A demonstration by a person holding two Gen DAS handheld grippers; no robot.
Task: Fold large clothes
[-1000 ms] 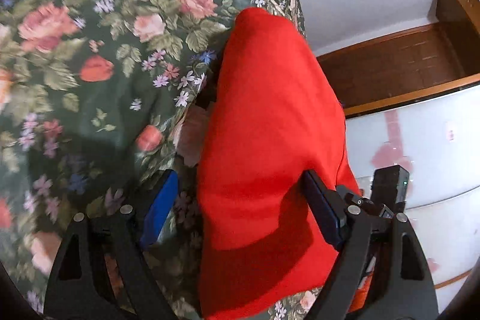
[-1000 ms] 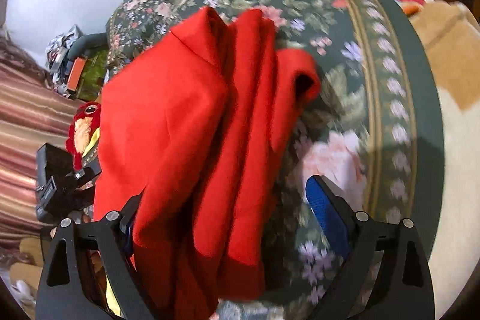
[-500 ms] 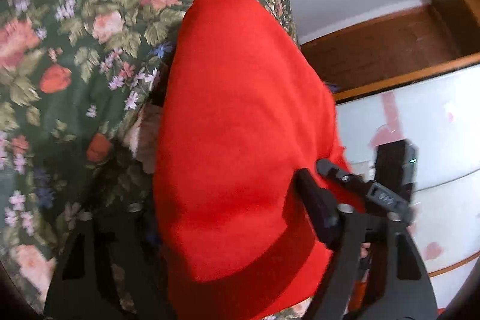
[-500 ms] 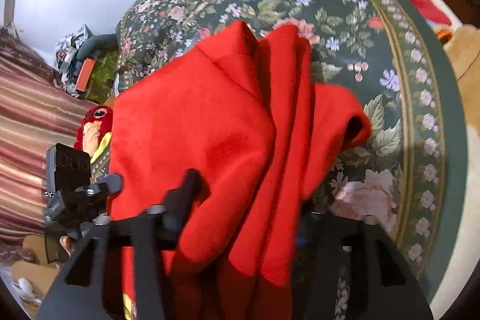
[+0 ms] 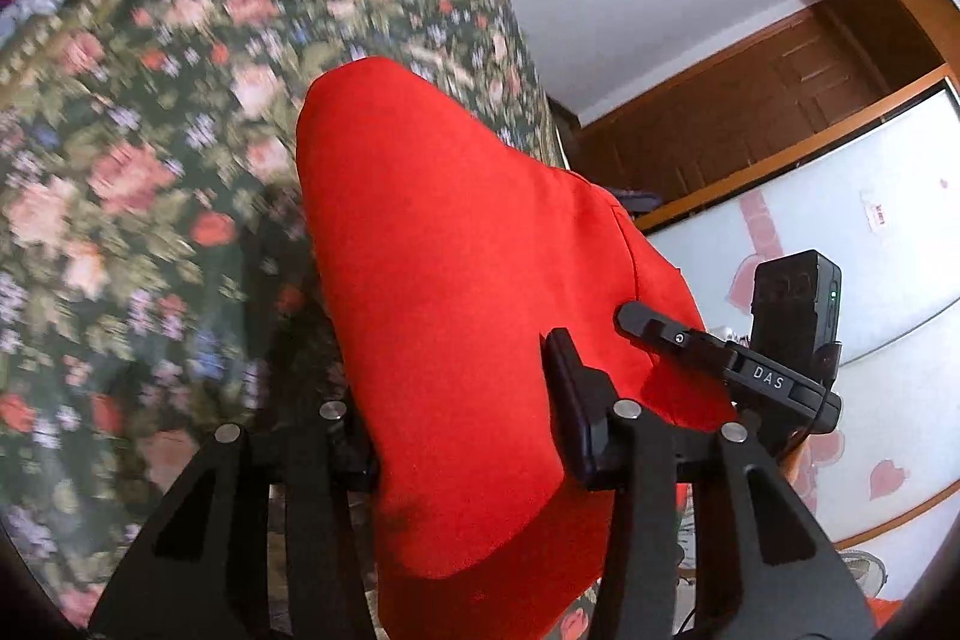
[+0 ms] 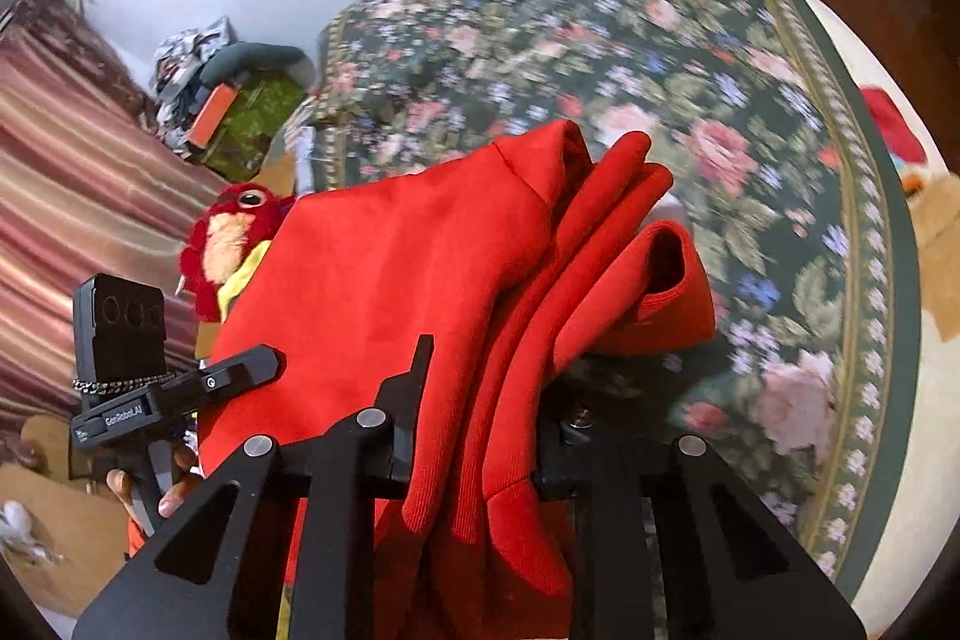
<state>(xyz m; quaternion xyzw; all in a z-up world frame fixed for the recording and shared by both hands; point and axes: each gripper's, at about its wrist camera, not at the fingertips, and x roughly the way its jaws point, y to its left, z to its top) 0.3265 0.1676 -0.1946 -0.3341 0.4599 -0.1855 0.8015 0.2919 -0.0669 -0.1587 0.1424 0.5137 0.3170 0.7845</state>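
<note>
My left hand-held gripper is closing its jaws on the red garment, and the thick cloth fills the space between its 2 fingers, so it grips the garment at one edge. My right hand-held gripper is also closing, and its 2 fingers squeeze a bundle of folds near the ribbed hem of the same red garment. The garment hangs between my 2 hand-held grippers and drapes down over the bed with the floral bedspread, which is dark green with pink roses. In the right wrist view a sleeve cuff stands open beside the folds. Farther to the left in that view I see a red plush toy, and behind it a striped curtain. In the left wrist view a brown wooden door stands beyond the bed.
</note>
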